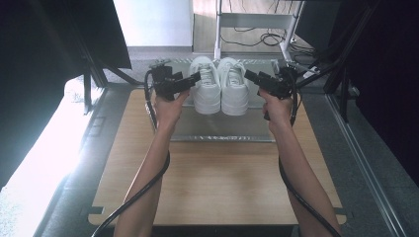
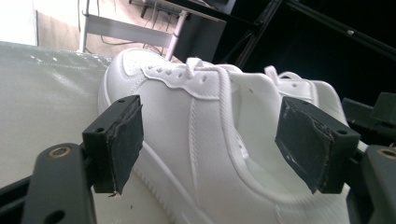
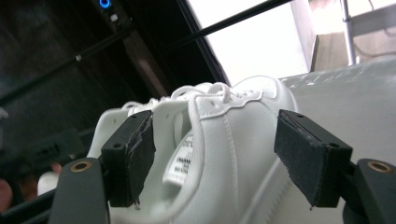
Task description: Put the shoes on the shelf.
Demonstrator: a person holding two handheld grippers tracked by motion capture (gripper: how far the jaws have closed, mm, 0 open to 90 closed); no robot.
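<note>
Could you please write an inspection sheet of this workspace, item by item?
Surface: wooden table with a grey mat at its far end.
Job's things: left white shoe and right white shoe, side by side on the mat, touching.
Clutter: nothing seen.
Grippers: left gripper open beside the left shoe; right gripper open beside the right shoe; pads not pressing.
Cables: a black cable trails along each forearm; loose wires on the floor behind.
Surroundings: dark frame posts, white stand.

A white sneaker (image 2: 210, 140) rests on a pale sheet (image 2: 46, 93), laces up. The left gripper (image 2: 210, 144) frames its side with jaws parted, both pads (image 2: 123, 140) clear of it.
</note>
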